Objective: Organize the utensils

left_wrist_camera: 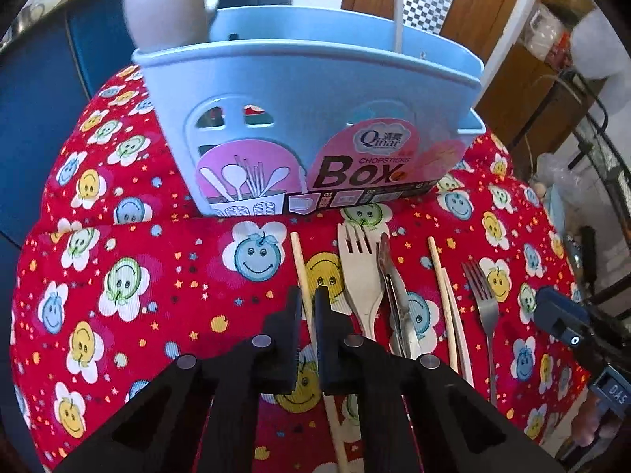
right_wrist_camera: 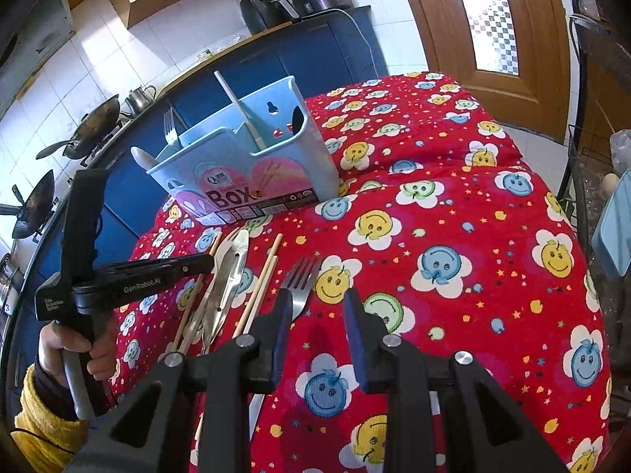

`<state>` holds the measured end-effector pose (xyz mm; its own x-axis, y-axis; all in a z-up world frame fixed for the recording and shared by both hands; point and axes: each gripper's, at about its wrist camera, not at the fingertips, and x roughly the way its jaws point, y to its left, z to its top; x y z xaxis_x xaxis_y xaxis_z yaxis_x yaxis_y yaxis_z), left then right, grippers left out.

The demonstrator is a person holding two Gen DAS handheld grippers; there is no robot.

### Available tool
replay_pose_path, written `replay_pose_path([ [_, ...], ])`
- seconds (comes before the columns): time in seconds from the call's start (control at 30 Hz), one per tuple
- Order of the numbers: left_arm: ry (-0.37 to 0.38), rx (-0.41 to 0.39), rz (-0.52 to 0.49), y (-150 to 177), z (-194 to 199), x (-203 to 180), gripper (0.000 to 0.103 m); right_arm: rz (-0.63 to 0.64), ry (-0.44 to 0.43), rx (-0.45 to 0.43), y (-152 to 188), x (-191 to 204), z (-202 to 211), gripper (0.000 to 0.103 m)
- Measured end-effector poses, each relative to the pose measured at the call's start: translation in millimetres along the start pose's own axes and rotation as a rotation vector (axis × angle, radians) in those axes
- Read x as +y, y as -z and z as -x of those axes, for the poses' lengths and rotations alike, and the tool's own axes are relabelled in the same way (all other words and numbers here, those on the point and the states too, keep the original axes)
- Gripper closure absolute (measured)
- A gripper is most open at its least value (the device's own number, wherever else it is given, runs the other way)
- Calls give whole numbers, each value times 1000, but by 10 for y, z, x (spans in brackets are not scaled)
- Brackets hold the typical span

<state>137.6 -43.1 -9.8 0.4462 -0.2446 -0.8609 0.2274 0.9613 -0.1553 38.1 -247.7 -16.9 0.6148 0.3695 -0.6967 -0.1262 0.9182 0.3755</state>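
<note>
A light blue utensil box (left_wrist_camera: 307,118) stands on the red smiley tablecloth (left_wrist_camera: 138,276); it holds a spoon (left_wrist_camera: 161,4), a white stick and a fork (right_wrist_camera: 170,128). In front of it lie a wooden chopstick (left_wrist_camera: 301,272), a pale fork (left_wrist_camera: 361,276), metal tongs (left_wrist_camera: 396,299), two more chopsticks (left_wrist_camera: 447,295) and a metal fork (left_wrist_camera: 483,295). My left gripper (left_wrist_camera: 308,299) is shut on the single chopstick. My right gripper (right_wrist_camera: 317,303) is open and empty, beside the metal fork (right_wrist_camera: 301,280). The box also shows in the right wrist view (right_wrist_camera: 252,157).
Blue kitchen cabinets (right_wrist_camera: 315,59) with woks (right_wrist_camera: 90,126) and appliances stand behind the table. A wooden door (right_wrist_camera: 493,19) is at the back right. A wire rack (right_wrist_camera: 591,181) stands off the table's right edge.
</note>
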Motion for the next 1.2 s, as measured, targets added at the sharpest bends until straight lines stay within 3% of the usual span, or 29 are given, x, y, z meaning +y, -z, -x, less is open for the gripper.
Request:
replay_pose_path([
  [0.5,65,-214,78,171,617,297,99,-42,-51,182,-117,-3,-355,73],
  [0.67,92,-252,84,215,764,353,99,-96,-113,222,-227,-40,-478,74],
  [0.77,107,-269,84,219,827,363,99,-130,-145,234,-279,-84,-533,78],
  [0.87,119,-286,86,229,875,359,99,-158,-174,247,-311,-129,-586,90],
  [1.0,130,-310,86,239,939,344,99,-163,-209,226,-305,-143,-568,94],
  [1.2,143,-351,81,240,1053,315,99,-135,-253,107,-270,-55,-290,98],
])
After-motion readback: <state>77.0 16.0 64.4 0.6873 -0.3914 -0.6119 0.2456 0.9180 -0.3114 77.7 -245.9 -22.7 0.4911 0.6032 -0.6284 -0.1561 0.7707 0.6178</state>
